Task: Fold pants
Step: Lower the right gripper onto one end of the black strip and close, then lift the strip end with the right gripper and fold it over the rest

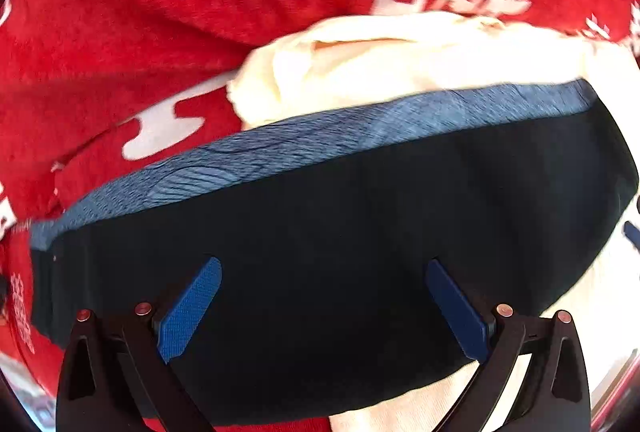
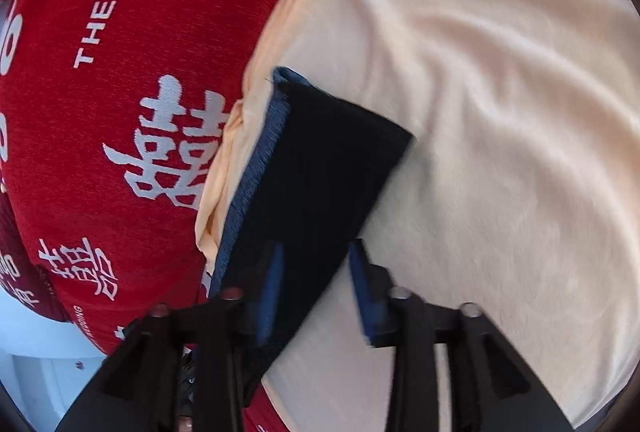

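Hovering left gripper (image 1: pixel 324 306) agape, over pants (image 1: pixel 340 216)

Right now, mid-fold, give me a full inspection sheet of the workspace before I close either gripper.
Surface: red plush blanket with white printed characters, partly covered by a wrinkled cream cloth.
Job's things: dark navy pants with a blue ribbed waistband, folded into a compact rectangle, lying on the cream cloth along its edge next to the red blanket.
Clutter: nothing seen.
Grippers: left gripper open, fingers wide over the navy fabric; right gripper open, at the near end of the pants. Contact cannot be told.
Cables: nothing seen.
Surroundings: pale surface past the blanket edge, blurred.
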Action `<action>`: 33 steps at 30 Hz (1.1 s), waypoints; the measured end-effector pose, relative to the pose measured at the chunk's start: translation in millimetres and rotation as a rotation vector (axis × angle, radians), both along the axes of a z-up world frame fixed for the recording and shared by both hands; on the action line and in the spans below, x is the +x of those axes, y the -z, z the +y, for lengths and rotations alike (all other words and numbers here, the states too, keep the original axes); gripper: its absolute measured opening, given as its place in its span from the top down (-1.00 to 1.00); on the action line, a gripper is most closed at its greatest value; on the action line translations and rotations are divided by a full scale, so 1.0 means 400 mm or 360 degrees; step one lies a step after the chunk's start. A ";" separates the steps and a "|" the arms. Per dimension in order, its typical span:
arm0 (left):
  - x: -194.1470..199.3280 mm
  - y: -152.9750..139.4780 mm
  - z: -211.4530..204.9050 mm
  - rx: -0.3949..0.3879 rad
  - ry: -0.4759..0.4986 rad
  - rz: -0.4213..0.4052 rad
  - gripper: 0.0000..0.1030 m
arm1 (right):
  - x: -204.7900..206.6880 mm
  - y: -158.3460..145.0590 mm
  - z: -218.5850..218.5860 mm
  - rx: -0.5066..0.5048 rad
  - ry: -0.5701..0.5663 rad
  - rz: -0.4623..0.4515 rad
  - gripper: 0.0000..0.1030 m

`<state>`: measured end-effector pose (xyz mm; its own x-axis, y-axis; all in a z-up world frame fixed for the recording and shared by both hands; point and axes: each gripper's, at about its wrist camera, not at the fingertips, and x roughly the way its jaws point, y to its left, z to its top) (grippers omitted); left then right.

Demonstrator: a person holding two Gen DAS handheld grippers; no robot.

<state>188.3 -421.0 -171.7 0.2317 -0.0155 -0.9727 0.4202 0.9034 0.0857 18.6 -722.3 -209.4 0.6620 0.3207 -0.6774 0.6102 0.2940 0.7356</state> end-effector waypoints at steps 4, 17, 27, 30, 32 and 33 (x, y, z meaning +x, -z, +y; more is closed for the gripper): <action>0.008 0.033 -0.003 -0.0020 -0.0040 0.0001 -1.00 | 0.003 0.042 0.008 0.0068 0.0025 -0.0083 0.12; 0.022 -0.006 -0.025 -0.0001 -0.0037 -0.0059 -1.00 | 0.070 -0.050 -0.031 -0.0180 -0.0039 -0.0072 0.87; 0.042 0.040 -0.020 -0.0008 -0.0024 0.0002 -1.00 | -0.030 0.041 -0.007 0.0148 0.0034 -0.0144 0.04; 0.032 0.048 -0.009 -0.0007 -0.0029 -0.0007 -1.00 | -0.016 0.076 0.014 0.0180 -0.0011 -0.0176 0.04; 0.021 0.042 -0.020 -0.0015 -0.0037 -0.0008 -1.00 | 0.003 0.084 0.012 0.0168 0.0003 -0.0225 0.04; 0.012 0.053 -0.011 -0.0022 -0.0036 -0.0011 -1.00 | 0.016 0.082 0.008 0.0156 0.0003 -0.0237 0.04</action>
<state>193.0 -425.6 -192.9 0.2386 -0.0235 -0.9708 0.3990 0.9138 0.0759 25.1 -719.0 -242.2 0.7534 0.3790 -0.5373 0.4929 0.2153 0.8430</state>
